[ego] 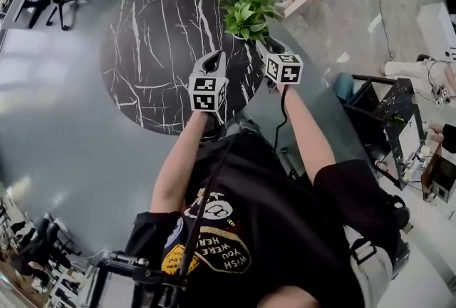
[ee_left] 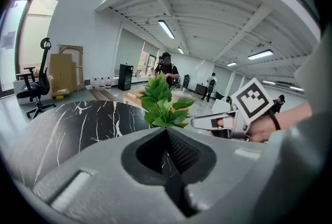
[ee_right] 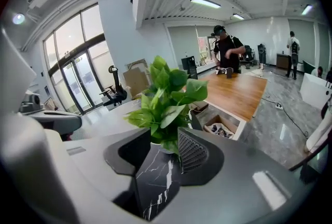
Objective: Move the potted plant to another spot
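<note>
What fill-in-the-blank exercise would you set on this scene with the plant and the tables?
The potted plant stands on a round ___ marble table with white veins. Its leaves are ___. In the right gripper view, a person stands behind a ___ desk beyond the plant. Missing words: black; green; wooden.

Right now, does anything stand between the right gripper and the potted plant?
Nothing visible does. The right gripper, jaws opening, faces the potted plant directly; only bare table shows between them.
</note>
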